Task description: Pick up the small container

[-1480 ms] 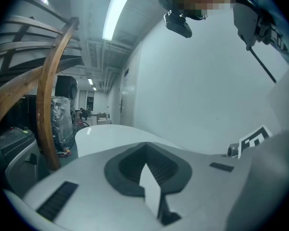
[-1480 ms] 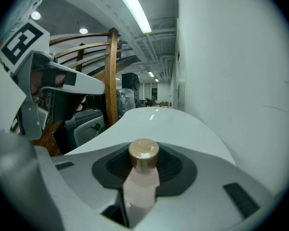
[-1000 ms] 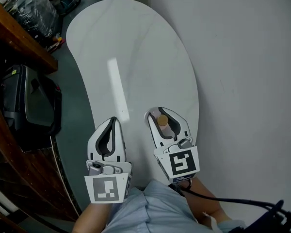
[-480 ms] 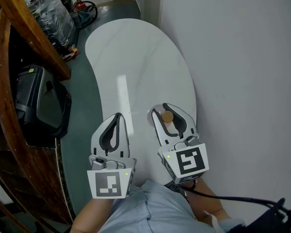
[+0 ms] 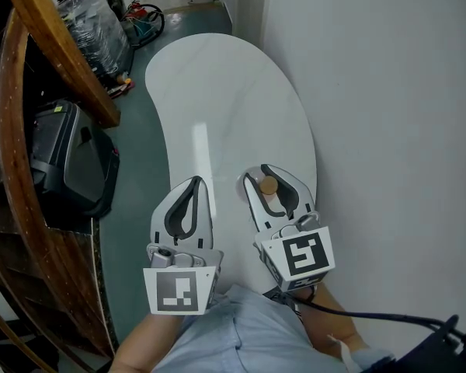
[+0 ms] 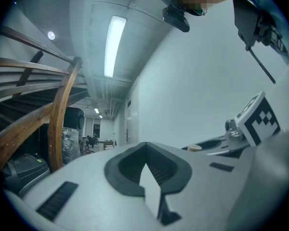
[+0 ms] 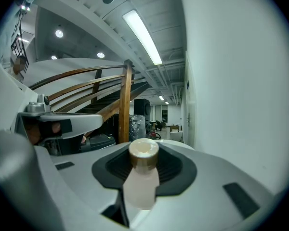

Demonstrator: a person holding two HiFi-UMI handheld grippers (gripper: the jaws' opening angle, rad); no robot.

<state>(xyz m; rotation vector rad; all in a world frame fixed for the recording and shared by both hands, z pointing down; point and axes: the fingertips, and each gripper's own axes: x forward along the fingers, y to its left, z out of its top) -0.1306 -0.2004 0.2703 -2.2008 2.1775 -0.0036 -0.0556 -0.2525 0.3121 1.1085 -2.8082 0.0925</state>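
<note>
The small container point(image 5: 269, 186) has a pale translucent body and a tan round lid. My right gripper point(image 5: 269, 176) is shut on it, holding it upright above the near end of the white table point(image 5: 217, 99). In the right gripper view the container point(image 7: 142, 177) stands between the dark pads with its lid on top. My left gripper point(image 5: 194, 183) hangs just left of it, shut and empty. In the left gripper view the jaws point(image 6: 145, 150) meet with nothing inside, and the right gripper point(image 6: 216, 146) shows at the right.
A white wall point(image 5: 388, 92) runs along the table's right edge. A curved wooden stair rail point(image 5: 54, 45) and a black case point(image 5: 70, 162) on the floor stand to the left. A black cable point(image 5: 373, 317) trails from the right gripper.
The head view has swung a little, so the table and rail sit differently in frame. Both grippers stay side by side, and the right one keeps its hold on the container.
</note>
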